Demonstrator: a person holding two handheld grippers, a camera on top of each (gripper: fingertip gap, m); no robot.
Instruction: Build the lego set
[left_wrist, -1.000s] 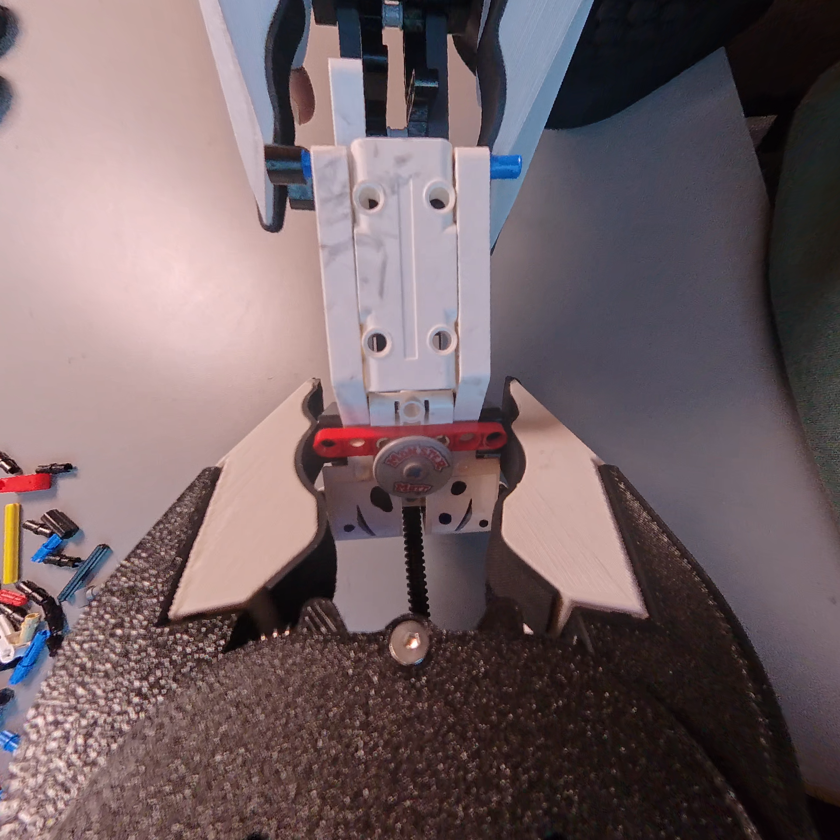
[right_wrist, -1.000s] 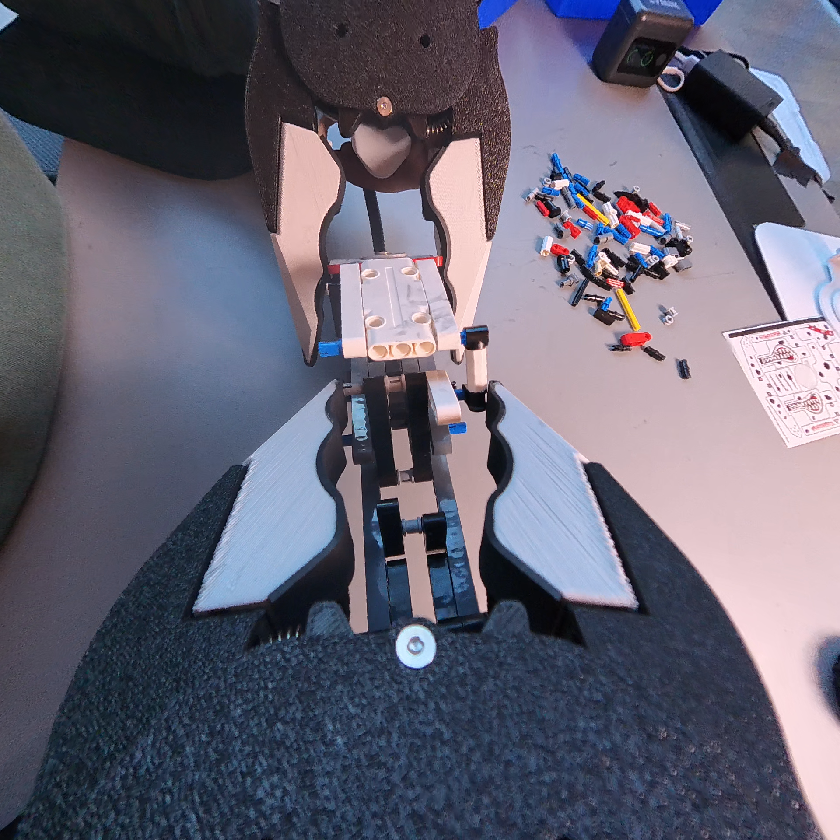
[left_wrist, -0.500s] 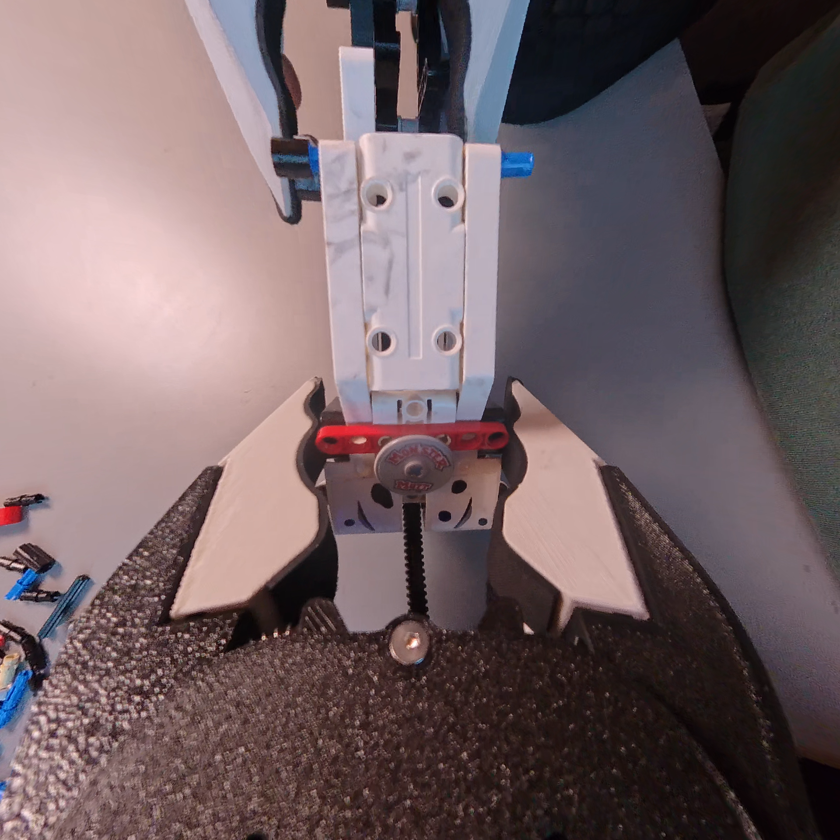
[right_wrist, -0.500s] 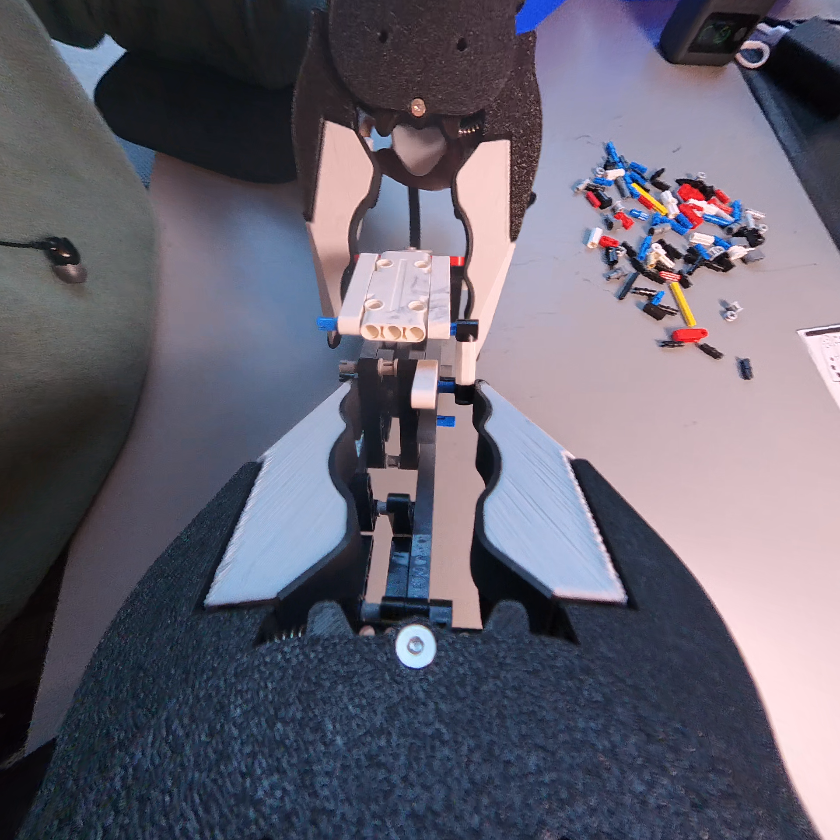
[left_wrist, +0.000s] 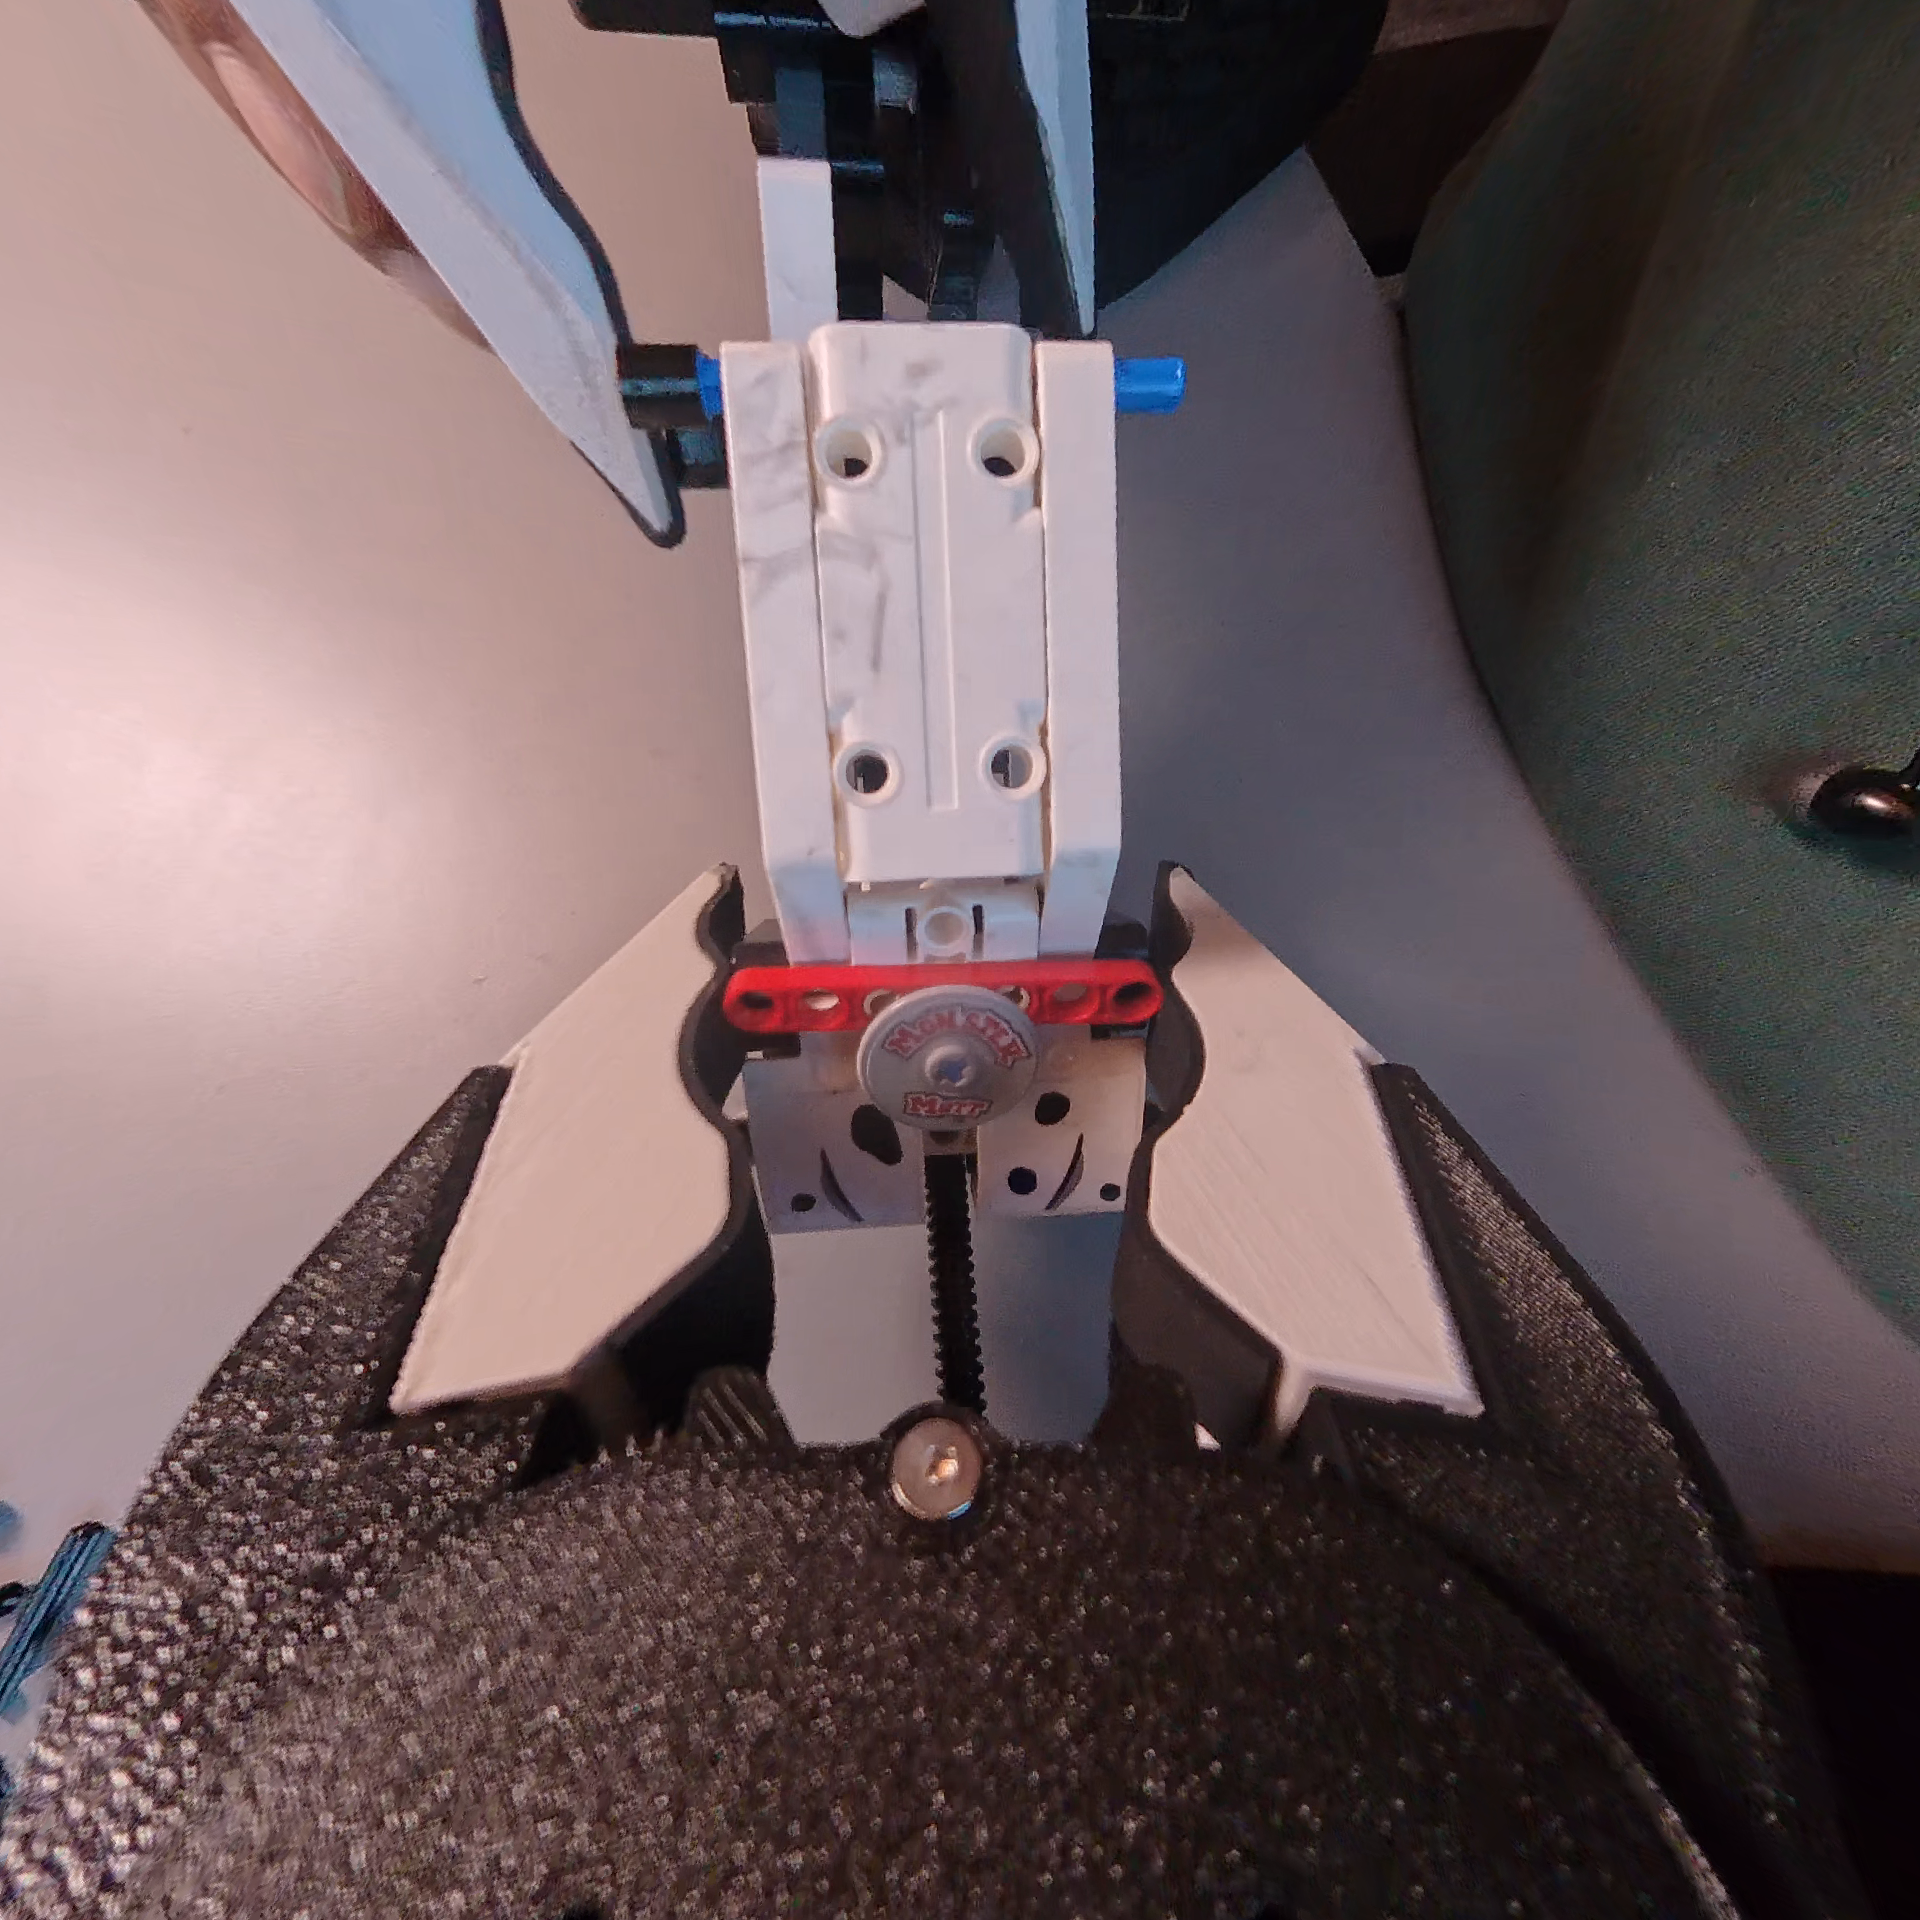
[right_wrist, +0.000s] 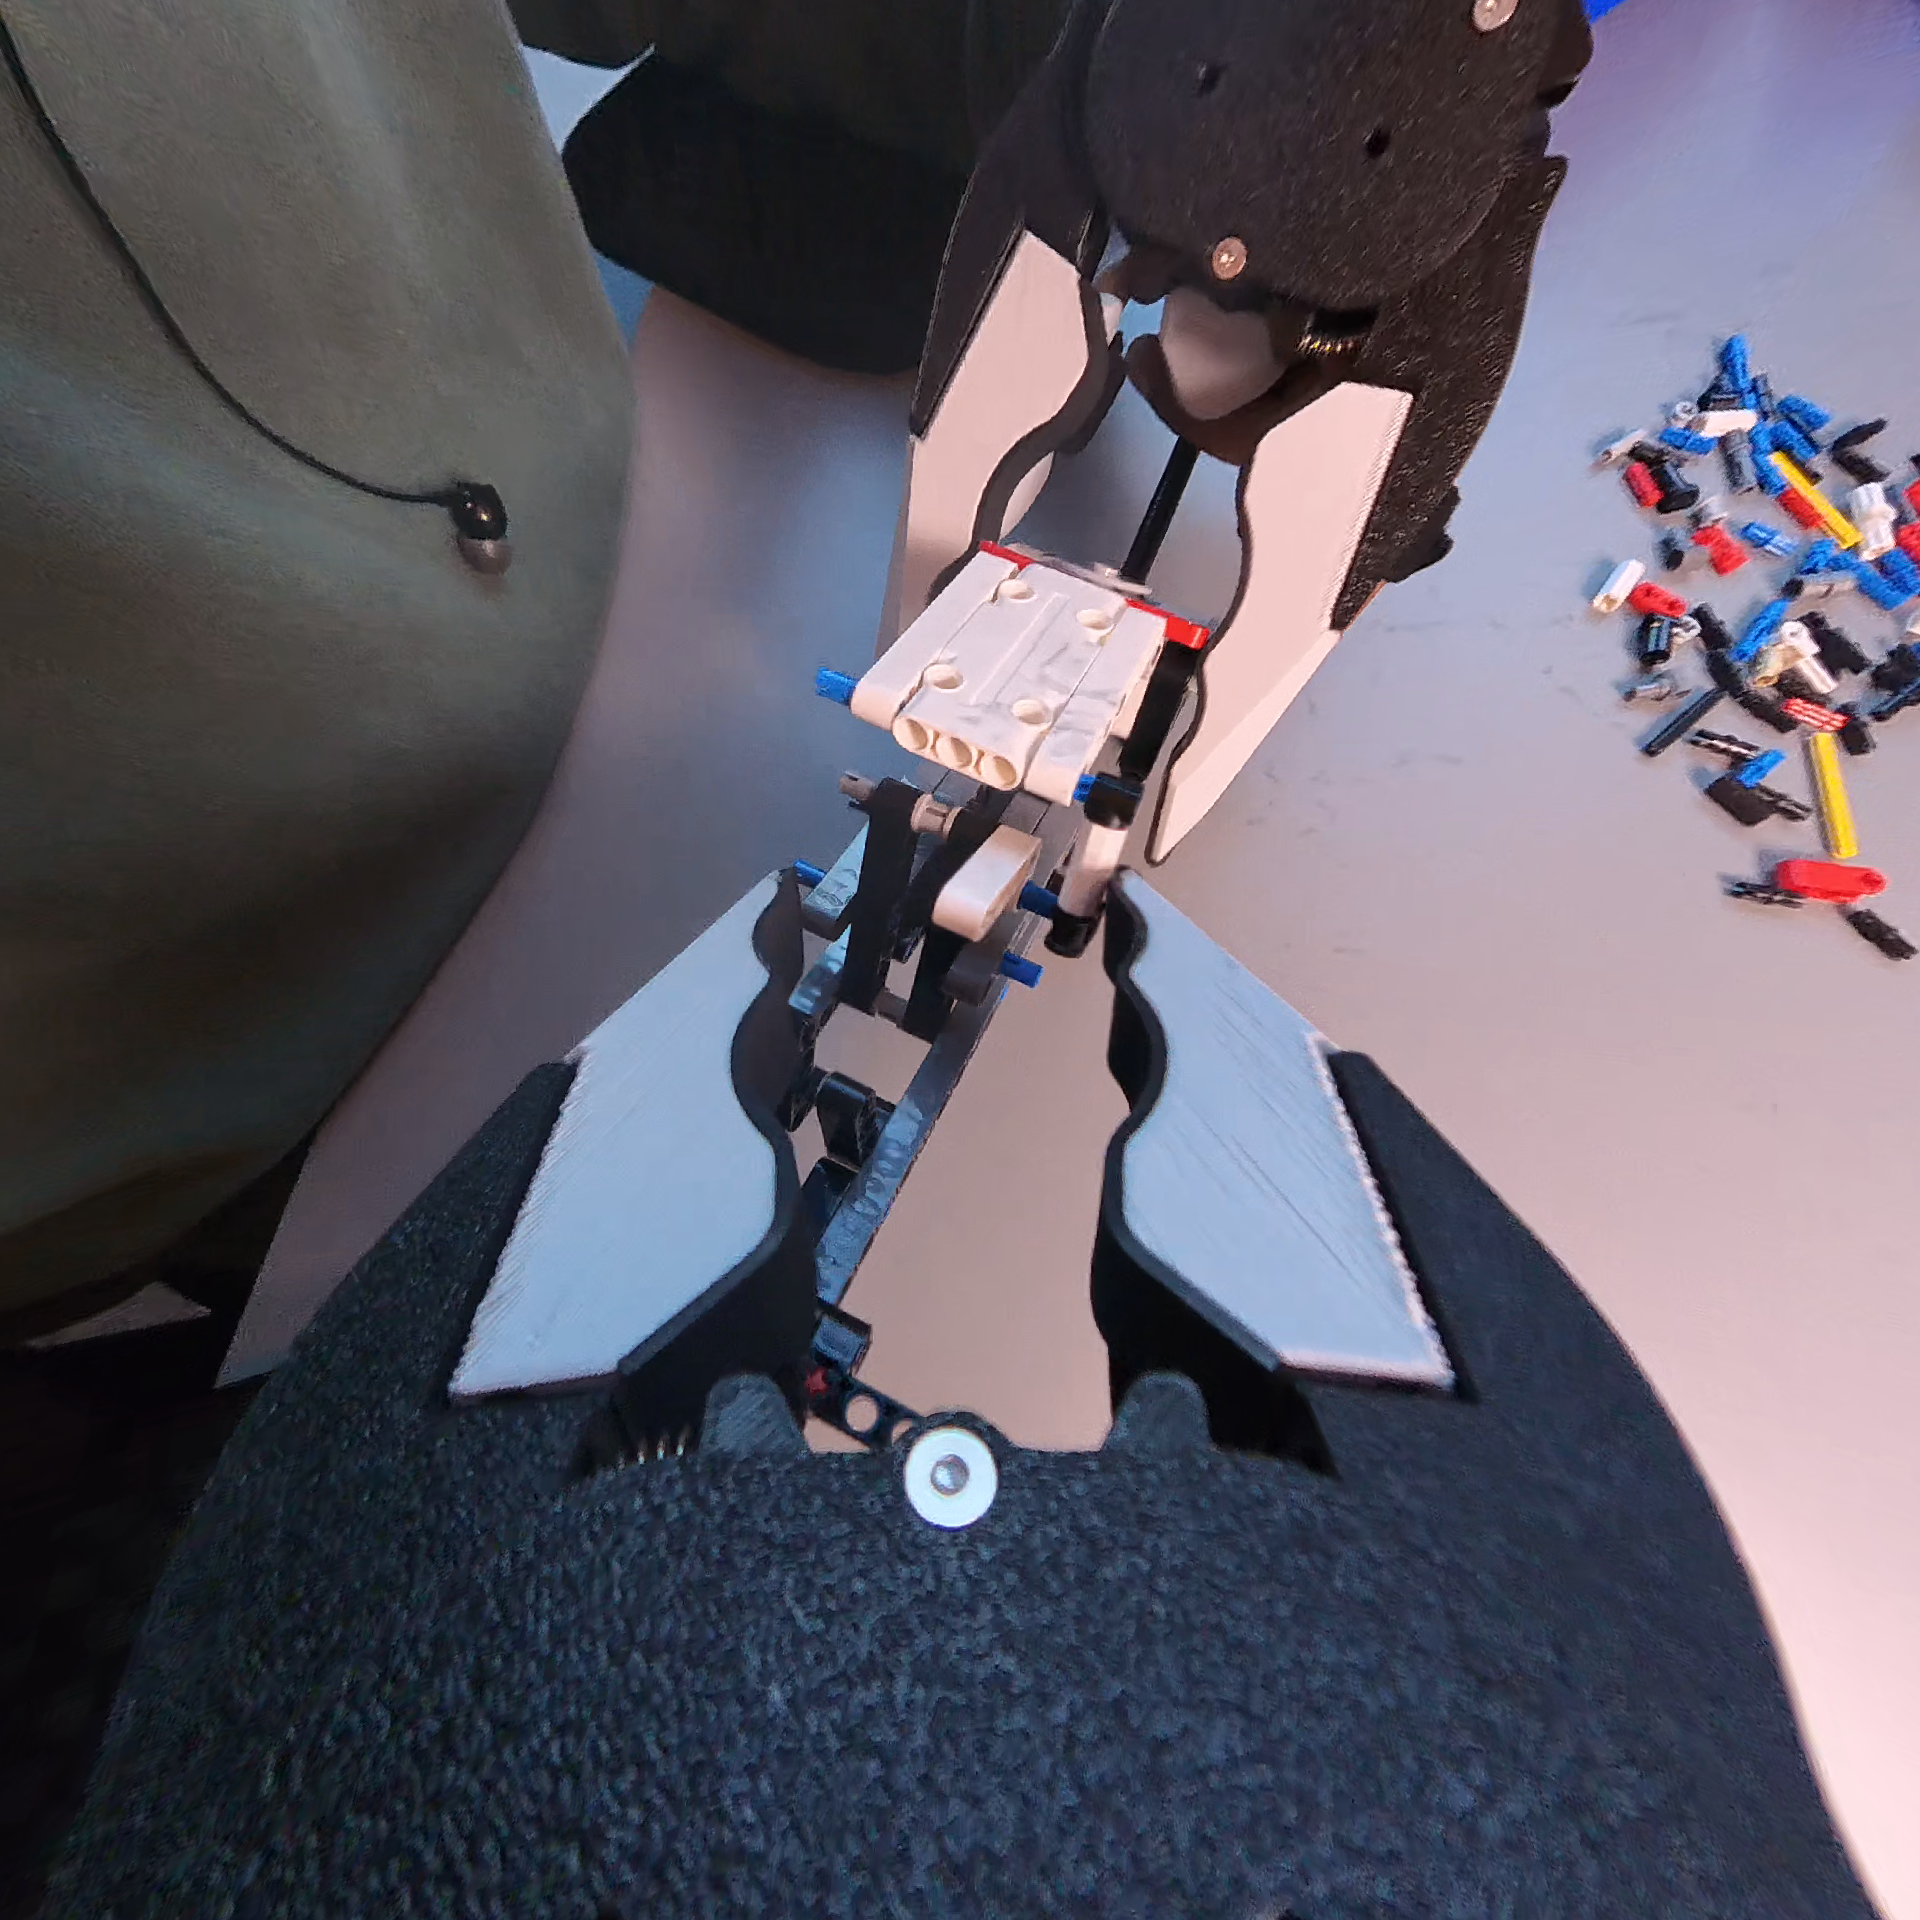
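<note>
**Build status: model partly assembled, loose parts remain**

We hold the model (left_wrist: 925, 644) in the air above the surface (left_wrist: 312, 675), between both grippers. The left gripper (left_wrist: 940, 1049) pinches the model at its near end, where the red beam (left_wrist: 940, 1000) and a round grey disc (left_wrist: 945, 1065) sit; its jaws press on both sides of that end. The right gripper (right_wrist: 940, 1018) has its jaws spread: the black frame (right_wrist: 894, 935) runs between them, close against the left finger, while a clear gap shows beside the right finger. We cannot tell whether that finger touches the frame.

Done so far, as we judge it: a white panel section (right_wrist: 1013, 681) is mounted on the frame, with blue pins (right_wrist: 831, 683) projecting at its sides and a white link (right_wrist: 982, 883) fitted below it.

Left to do: a pile of loose parts (right_wrist: 1766, 613) lies on the surface toward its right edge, well apart from the model. It holds blue, black, red and white pieces and yellow axles (right_wrist: 1831, 795). We judge the build to be well short of complete, since many parts are unfitted.
</note>
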